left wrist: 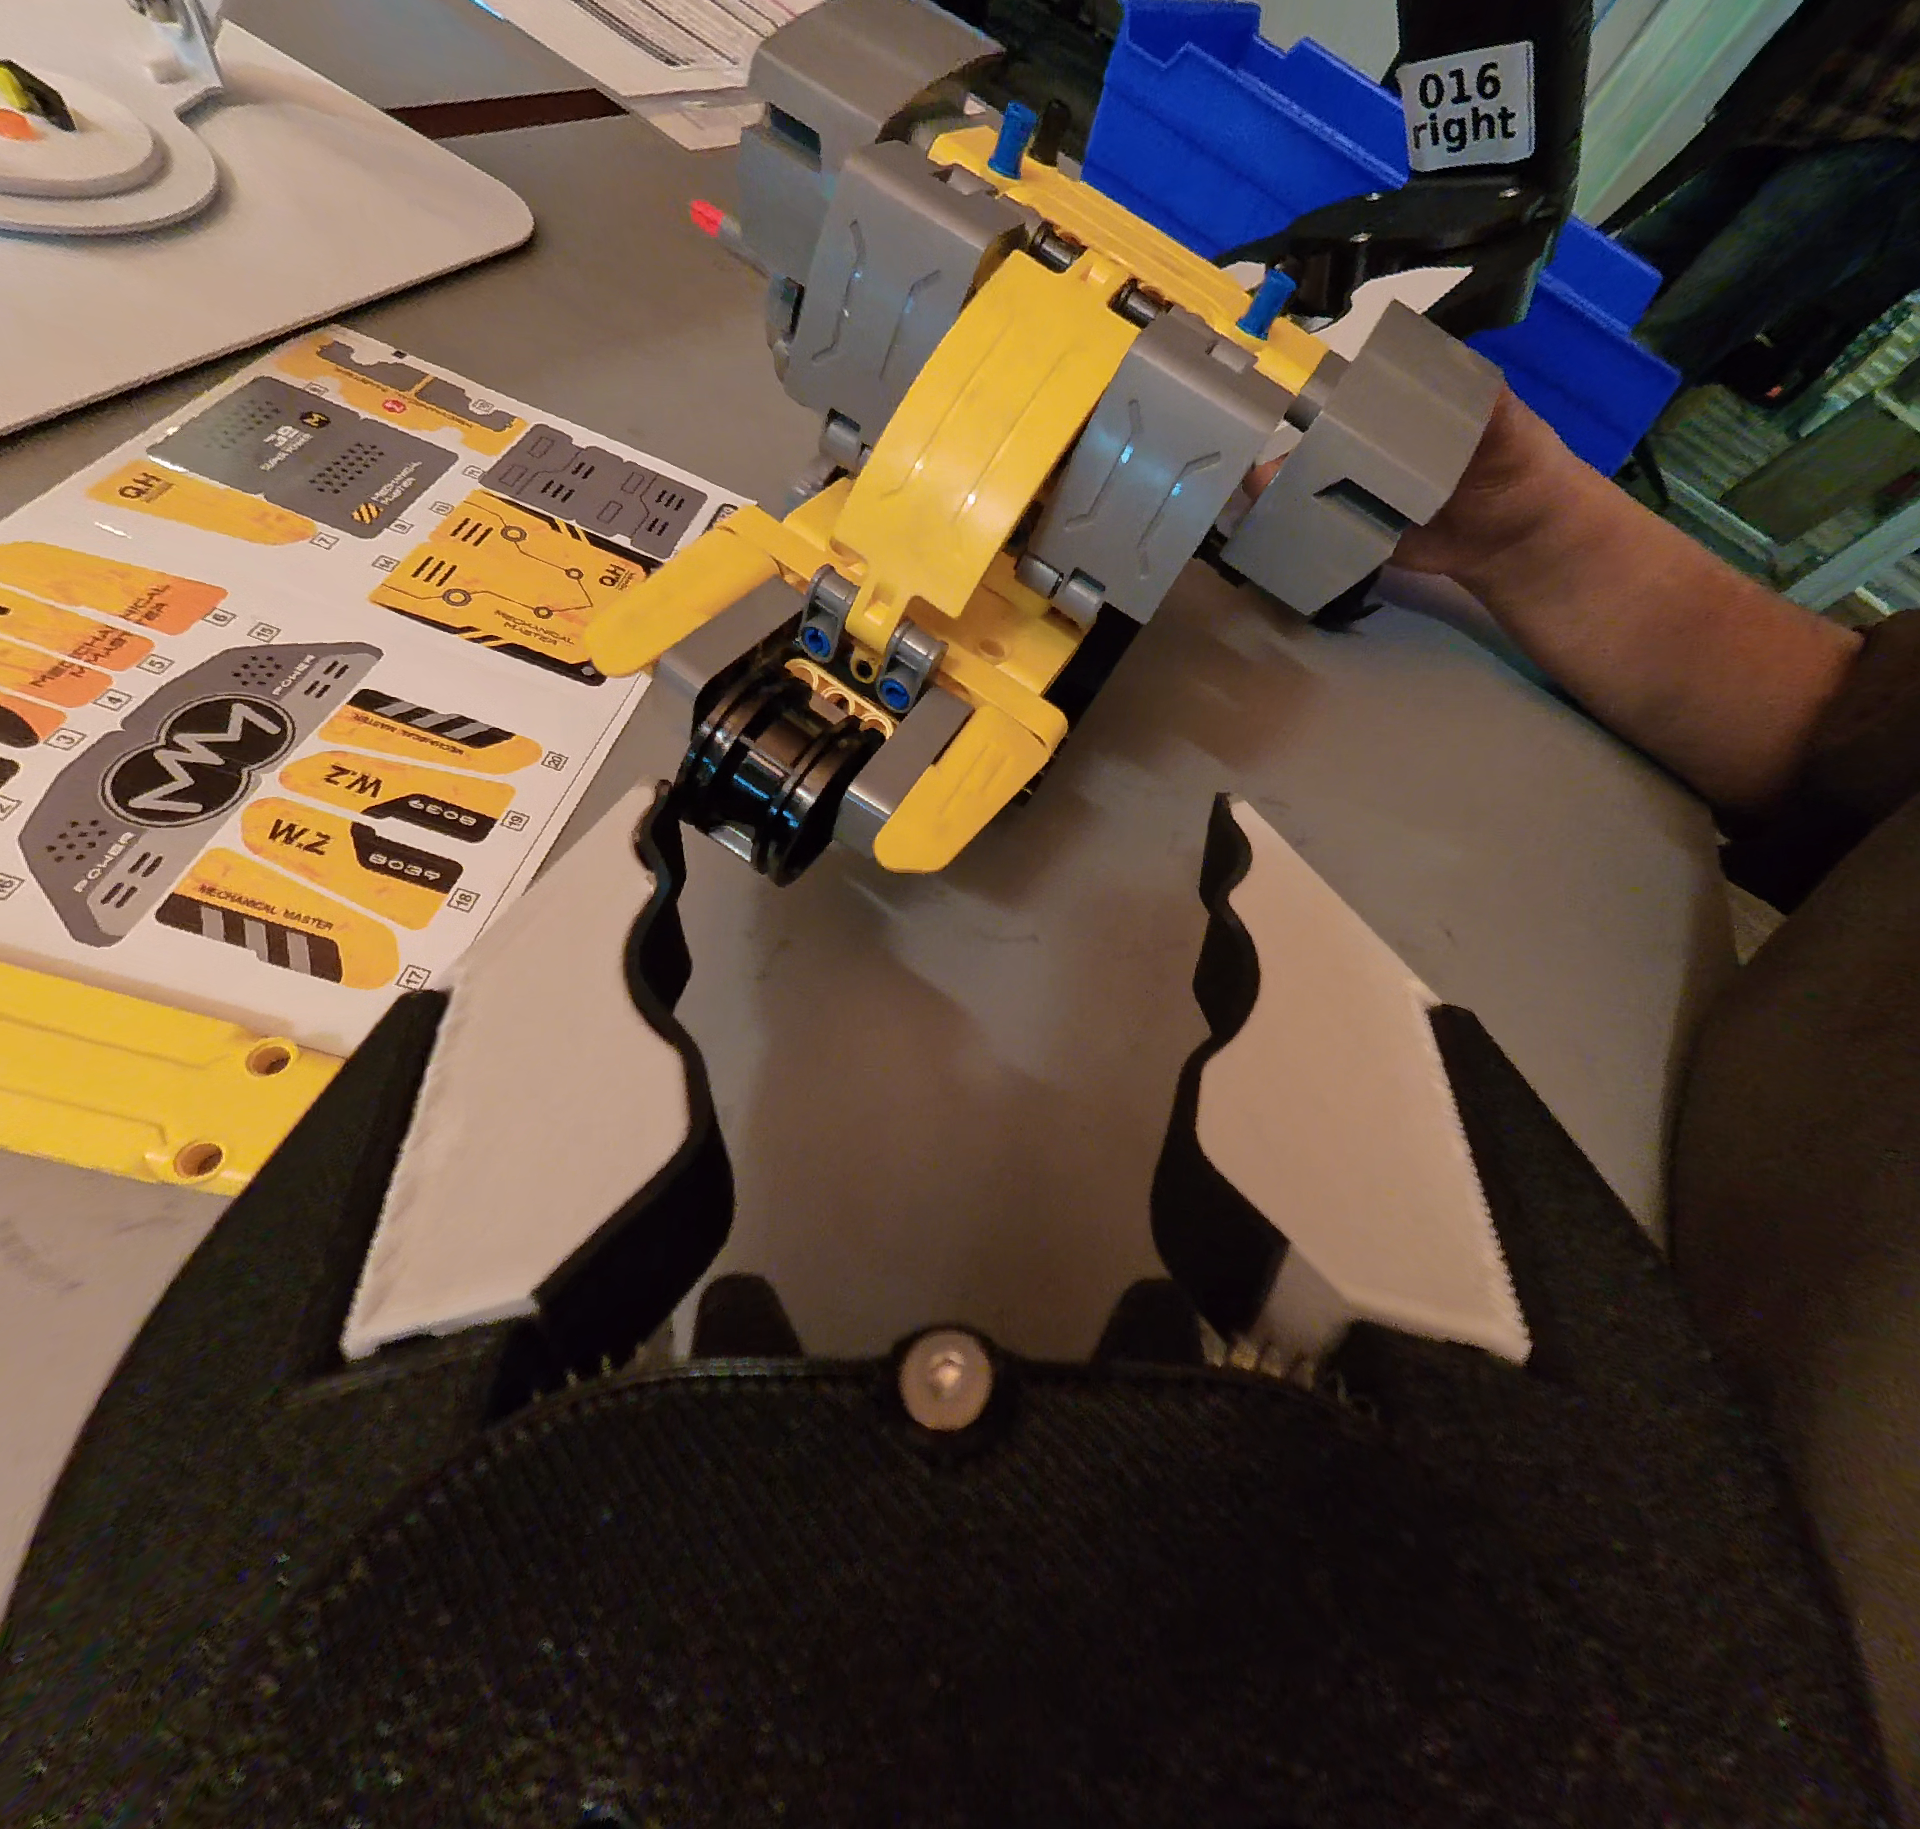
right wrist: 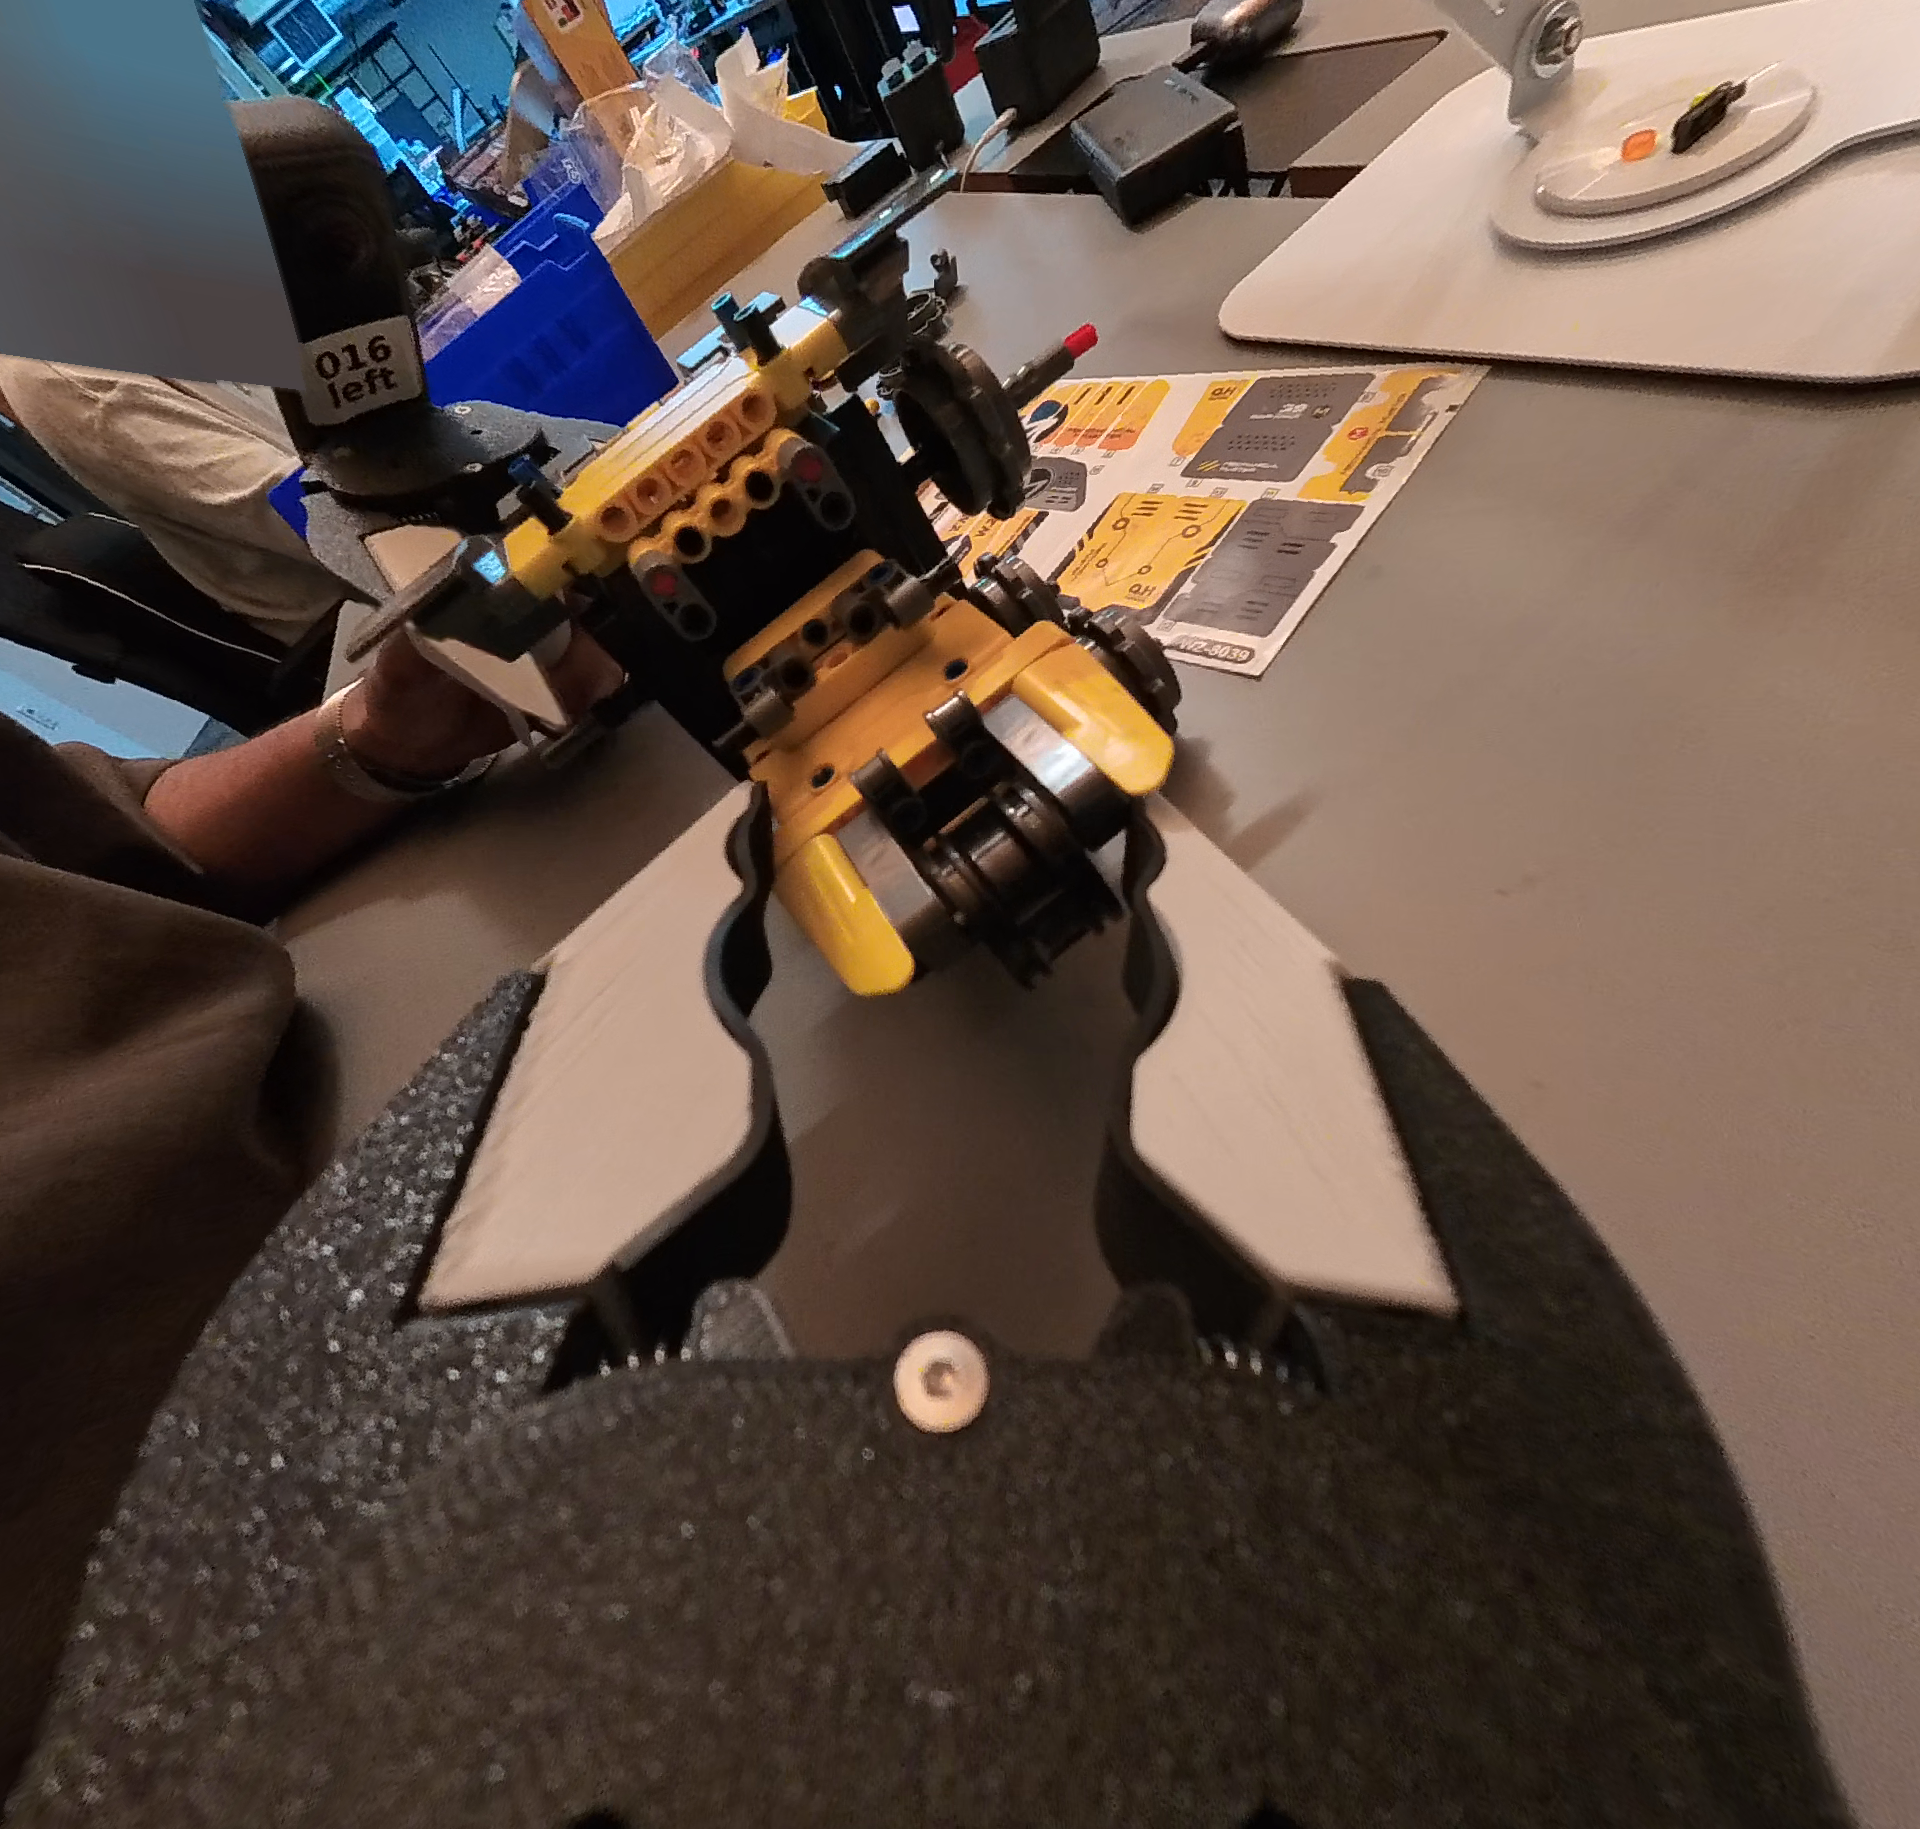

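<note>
Both tongs (left wrist: 940,823) (right wrist: 940,823) agape, brick vehicle (left wrist: 997,491) between

A grey desk (right wrist: 1558,740) carries a yellow-and-grey brick model (right wrist: 935,740), a printed sticker sheet (right wrist: 1278,491) beside it, a white stand base (right wrist: 1558,252) and a loose yellow panel (left wrist: 125,1083).

Left tongs (left wrist: 940,823) spread wide over grey counter (left wrist: 935,1052), nothing between the fingers. Left fingertip (left wrist: 655,823) just beside black wheel (left wrist: 769,782) at front of yellow & grey toy vehicle (left wrist: 997,491). Sticker sheet (left wrist: 312,657) lies to the left. Right tongs (left wrist: 1382,252) at vehicle's far side, w/ a hand (left wrist: 1475,501) & blue bin (left wrist: 1247,138) behind.
</note>
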Tool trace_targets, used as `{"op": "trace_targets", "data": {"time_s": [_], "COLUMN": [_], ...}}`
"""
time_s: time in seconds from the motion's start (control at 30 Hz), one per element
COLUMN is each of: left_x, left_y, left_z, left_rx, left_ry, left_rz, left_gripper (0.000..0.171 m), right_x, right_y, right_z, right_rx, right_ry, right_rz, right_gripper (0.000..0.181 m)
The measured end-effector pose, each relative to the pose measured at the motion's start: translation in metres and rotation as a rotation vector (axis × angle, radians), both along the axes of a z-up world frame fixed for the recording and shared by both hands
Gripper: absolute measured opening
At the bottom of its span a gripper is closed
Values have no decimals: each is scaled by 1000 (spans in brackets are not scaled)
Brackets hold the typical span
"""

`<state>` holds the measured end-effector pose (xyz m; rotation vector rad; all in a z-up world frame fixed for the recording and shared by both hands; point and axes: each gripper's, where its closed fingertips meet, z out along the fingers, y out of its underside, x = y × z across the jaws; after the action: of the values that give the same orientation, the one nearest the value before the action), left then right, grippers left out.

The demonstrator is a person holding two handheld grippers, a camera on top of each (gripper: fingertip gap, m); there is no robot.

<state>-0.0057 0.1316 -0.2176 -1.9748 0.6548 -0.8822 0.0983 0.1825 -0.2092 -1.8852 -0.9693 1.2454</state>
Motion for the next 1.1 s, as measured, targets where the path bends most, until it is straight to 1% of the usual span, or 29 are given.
{"op": "trace_targets", "data": {"time_s": [0.1,0.23,0.33,0.7,0.97,1.1], "left_x": [-1,-2,-2,0,4,2], "left_y": [-1,-1,-1,-4,-7,-6], "left_z": [3,6,6,6,4,4], "left_rx": [-10,-27,-24,-27,-6,-12], "left_ry": [-34,-77,-73,-82,-36,-43], "left_rz": [-8,-19,-21,-44,-57,-43], "left_gripper": [95,92,92,91,91,84], "right_x": [0,1,2,4,5,4], "right_y": [-2,-5,-5,-4,-2,-2], "right_z": [1,5,5,5,5,6], "right_rx": [-10,-75,-105,-127,-138,-163], "right_ry": [-3,18,22,26,37,64], "right_rz": [8,19,18,11,0,-2], "right_gripper": [67,66,66,65,65,67]}}
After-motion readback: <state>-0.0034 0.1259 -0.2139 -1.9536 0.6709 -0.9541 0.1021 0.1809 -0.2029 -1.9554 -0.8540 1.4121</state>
